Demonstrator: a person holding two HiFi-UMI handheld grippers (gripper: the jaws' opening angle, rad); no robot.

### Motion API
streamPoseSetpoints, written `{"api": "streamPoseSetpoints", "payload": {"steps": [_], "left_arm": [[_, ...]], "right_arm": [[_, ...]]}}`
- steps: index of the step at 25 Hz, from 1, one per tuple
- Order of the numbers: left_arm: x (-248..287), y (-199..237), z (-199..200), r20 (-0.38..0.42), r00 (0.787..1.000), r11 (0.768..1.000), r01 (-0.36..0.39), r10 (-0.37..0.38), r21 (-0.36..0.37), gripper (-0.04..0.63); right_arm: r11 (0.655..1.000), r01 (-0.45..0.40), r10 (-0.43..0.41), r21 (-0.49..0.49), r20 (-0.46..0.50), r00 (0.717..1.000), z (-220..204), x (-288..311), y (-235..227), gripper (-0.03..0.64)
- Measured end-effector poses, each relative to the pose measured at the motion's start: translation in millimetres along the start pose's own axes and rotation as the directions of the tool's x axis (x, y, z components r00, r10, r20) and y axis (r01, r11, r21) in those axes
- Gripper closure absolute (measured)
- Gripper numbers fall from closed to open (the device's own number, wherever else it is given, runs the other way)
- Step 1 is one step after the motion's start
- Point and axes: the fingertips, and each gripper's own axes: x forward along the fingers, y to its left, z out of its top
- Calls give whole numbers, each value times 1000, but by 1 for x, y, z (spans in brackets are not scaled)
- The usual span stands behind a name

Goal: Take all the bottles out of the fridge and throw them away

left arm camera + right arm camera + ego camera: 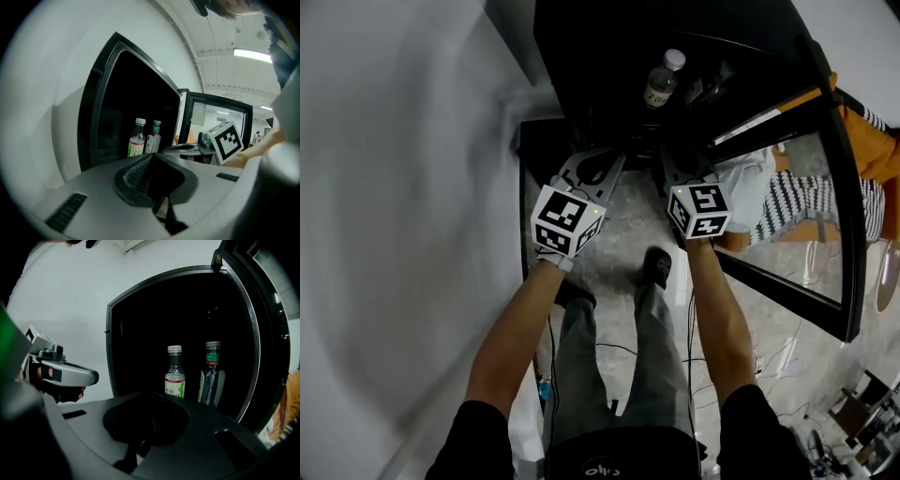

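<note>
A small black fridge (pixel 600 56) stands open on the floor, its glass door (pixel 830 225) swung out to the right. Two bottles stand side by side inside it. One is clear with a white cap and green label (pixel 661 80) (pixel 137 143) (pixel 175 373). The other is darker with a green cap (pixel 155 136) (pixel 212 376). My left gripper (pixel 586 161) (pixel 151 158) and right gripper (pixel 682 167) (pixel 150 399) hang side by side just in front of the fridge opening, short of the bottles. Both are shut with nothing between the jaws.
A white wall (pixel 403 187) runs along the left of the fridge. My legs and shoes (pixel 656 267) stand on a marble floor (pixel 619 234) with cables (pixel 769 361). Beyond the glass door sits a person in striped trousers (pixel 811 202).
</note>
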Motion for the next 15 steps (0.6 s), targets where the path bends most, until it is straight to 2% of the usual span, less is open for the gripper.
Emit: {"api": "streamPoseSetpoints", "payload": {"steps": [8,9,15], "left_arm": [[3,5,-13,18,1000,1000,-5,5,-11,589],[2,7,-13,20,1000,1000,-9,9,-12,589],[-1,17,-8,26,999,999,-30,30,-19,589]], "right_arm": [[997,72,-72,-22,0,997,-16,24,-24,606],[997,77,-77,-14,-1,997,-17,28,-27,587],[992,129,-129,11,-25,991,-13,58,-49,355]]}}
